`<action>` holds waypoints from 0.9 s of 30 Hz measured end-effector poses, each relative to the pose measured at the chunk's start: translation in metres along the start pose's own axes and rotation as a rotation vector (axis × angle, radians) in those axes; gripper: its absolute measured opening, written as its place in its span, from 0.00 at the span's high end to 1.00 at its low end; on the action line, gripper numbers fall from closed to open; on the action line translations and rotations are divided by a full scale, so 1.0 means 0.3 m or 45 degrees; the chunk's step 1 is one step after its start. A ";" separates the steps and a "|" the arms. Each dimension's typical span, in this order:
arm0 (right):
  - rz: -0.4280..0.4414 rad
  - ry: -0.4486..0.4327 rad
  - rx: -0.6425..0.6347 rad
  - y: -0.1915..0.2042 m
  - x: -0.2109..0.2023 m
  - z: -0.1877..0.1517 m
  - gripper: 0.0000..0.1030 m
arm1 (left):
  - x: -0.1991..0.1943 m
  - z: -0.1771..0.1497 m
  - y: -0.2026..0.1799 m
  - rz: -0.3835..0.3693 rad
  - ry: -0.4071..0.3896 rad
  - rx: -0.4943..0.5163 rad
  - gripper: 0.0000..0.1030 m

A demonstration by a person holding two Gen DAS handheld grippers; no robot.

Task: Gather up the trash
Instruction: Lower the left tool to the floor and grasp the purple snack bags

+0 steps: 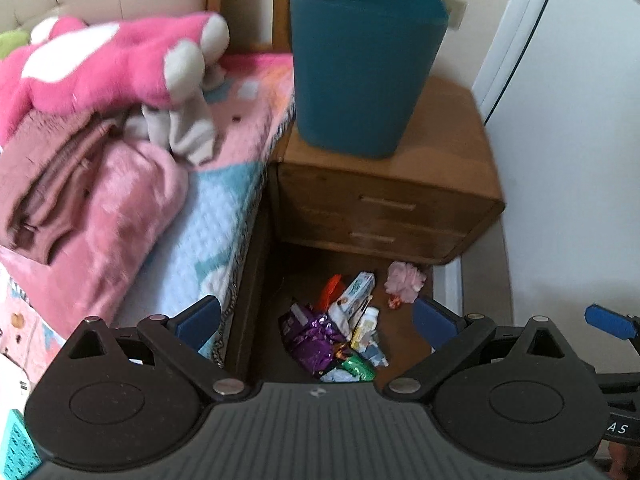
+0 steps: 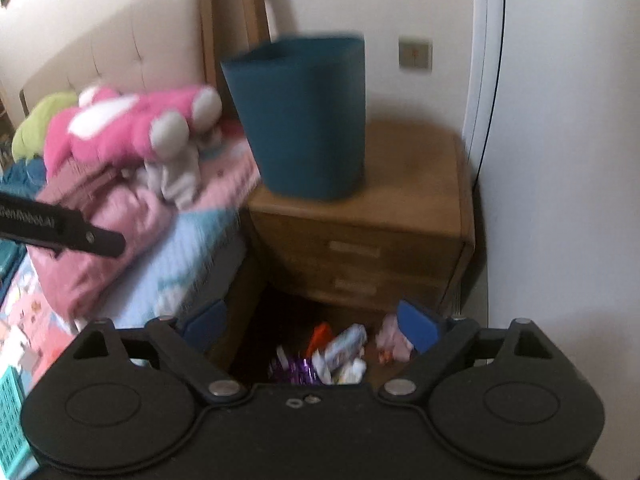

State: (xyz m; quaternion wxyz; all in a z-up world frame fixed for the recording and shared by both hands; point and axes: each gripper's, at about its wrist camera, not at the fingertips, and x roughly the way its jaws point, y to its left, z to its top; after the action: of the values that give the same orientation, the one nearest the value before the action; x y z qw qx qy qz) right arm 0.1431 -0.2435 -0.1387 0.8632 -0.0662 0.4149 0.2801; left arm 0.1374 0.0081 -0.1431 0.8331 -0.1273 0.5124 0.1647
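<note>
So the trash was all sitting in a little heap point(image 1: 340, 332) on the floor, right in front of the wooden nightstand point(image 1: 384, 200) and squeezed up against the side of the bed point(image 1: 192, 248). I could pick out a crinkly purple wrapper point(image 1: 310, 338), a small white carton point(image 1: 354, 292), something orange point(image 1: 329, 289), a green bit point(image 1: 358, 366), and off to the side a scrunched pink tissue ball point(image 1: 405, 280) lying apart from the pile. The teal bin point(image 1: 362, 64) was standing upright on top of the nightstand, not on the floor. Both tools were angled down at the mess. The left gripper point(image 1: 316, 322) had its blue pads spread wide with nothing between them, just hanging over the heap. The right gripper point(image 2: 310, 326) was also spread apart and empty, no contact with any wrapper that I could see. That view was pretty blurry though. On the bed there was a big pink plush toy point(image 1: 112, 64) on top of some folded pink blankets point(image 1: 92, 200).
</note>
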 end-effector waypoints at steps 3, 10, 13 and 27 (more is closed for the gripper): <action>-0.014 0.109 0.009 -0.042 0.108 -0.041 0.16 | 0.137 -0.009 -0.008 0.017 0.081 0.043 0.00; -0.059 0.234 -0.122 -0.036 0.364 -0.126 0.16 | 0.502 -0.062 -0.002 -0.049 0.223 0.217 0.00; -0.053 0.303 -0.184 -0.043 0.523 -0.193 0.19 | 0.709 -0.103 -0.008 -0.035 0.307 0.243 0.00; 0.001 0.634 -0.364 -0.202 1.433 -0.727 0.36 | 1.723 -0.473 -0.099 0.110 0.641 0.102 0.00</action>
State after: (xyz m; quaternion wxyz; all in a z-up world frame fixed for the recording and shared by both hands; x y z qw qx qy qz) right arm 0.2421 -0.1853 -0.6109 0.7164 -0.2539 0.5704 0.3113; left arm 0.2514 0.0012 -0.6676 0.6758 -0.1091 0.7148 0.1429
